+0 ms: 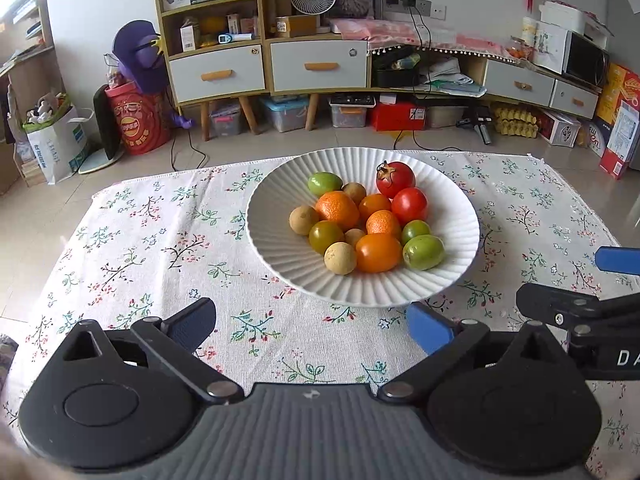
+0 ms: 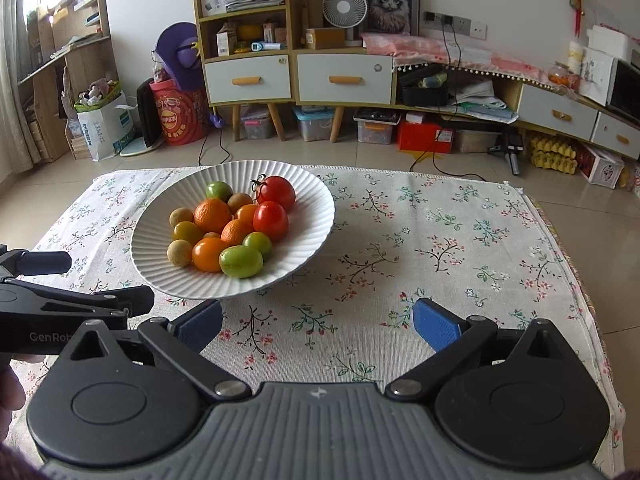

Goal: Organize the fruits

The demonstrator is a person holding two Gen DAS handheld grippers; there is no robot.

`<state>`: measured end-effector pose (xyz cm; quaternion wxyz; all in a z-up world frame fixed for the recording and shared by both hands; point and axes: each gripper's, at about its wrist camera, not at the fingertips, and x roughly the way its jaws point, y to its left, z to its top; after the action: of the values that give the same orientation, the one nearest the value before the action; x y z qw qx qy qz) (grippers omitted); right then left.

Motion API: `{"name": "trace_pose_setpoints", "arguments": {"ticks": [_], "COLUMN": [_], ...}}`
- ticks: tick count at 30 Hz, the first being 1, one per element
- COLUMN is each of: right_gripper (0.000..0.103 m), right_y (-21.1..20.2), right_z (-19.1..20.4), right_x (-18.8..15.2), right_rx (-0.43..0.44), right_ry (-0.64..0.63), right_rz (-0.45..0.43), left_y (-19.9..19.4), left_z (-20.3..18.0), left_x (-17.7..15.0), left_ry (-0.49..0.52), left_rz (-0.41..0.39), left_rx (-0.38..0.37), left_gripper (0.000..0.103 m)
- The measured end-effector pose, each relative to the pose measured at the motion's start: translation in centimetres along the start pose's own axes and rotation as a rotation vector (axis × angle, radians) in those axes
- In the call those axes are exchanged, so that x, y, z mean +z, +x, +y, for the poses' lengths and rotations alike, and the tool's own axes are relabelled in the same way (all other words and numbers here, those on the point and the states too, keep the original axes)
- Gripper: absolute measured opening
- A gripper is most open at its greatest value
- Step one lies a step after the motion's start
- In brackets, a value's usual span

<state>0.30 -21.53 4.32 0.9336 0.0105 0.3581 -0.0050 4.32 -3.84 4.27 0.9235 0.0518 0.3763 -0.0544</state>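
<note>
- The fruits (image 1: pixel 360 220) are all piled in a white ribbed bowl (image 1: pixel 452 280): two glossy red tomatoes, a few dimpled oranges, smooth green ones and small tan, matte, round ones.
- The bowl sits on the worktop, on a floral cloth (image 1: pixel 140 240).
- The stemmed tomato (image 1: pixel 395 178) lies at the far side, its dry calyx pointing left.
- The oval green fruit (image 2: pixel 241 261) at the near edge lies with its long axis roughly left-right.
- The left hand-held gripper (image 1: pixel 312 326) is spread wide with nothing in it, just short of the bowl.
- The right hand-held gripper (image 2: pixel 318 322) is also wide and empty.
</note>
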Motion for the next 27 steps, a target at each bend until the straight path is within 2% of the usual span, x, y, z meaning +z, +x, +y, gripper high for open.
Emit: {"name": "trace_pose_setpoints", "arguments": {"ticks": [4,10,14,20,27], "right_gripper": [0.102,0.102,0.102,0.102,0.102], "right_y": [-0.4,-0.6,-1.7,-3.1,-3.0], "right_z": [-0.2,-0.3,0.2,0.4,1.8], "right_x": [-0.2,-0.8,-1.5,-1.3,-1.1], "right_rx": [-0.031,-0.048,-0.068,-0.045,-0.069], "right_ry": [0.028,0.083,0.077,0.104,0.012], "right_rz": [0.045,0.123,0.124,0.108,0.07], "left_y": [-1.0,-2.4,-2.9,-3.3,-3.5], "left_z": [-0.1,0.0,0.2,0.2,-0.1], "left_x": [-0.6,-1.5,-1.9,-2.5,-2.6], "left_ry": [-0.006,-0.028,-0.025,-0.078,-0.094], "left_rz": [0.042,0.102,0.109,0.134,0.131], "left_rx": [0.032,0.03,0.05,0.048,0.058], "left_gripper": [0.1,0.1,0.1,0.1,0.1]}}
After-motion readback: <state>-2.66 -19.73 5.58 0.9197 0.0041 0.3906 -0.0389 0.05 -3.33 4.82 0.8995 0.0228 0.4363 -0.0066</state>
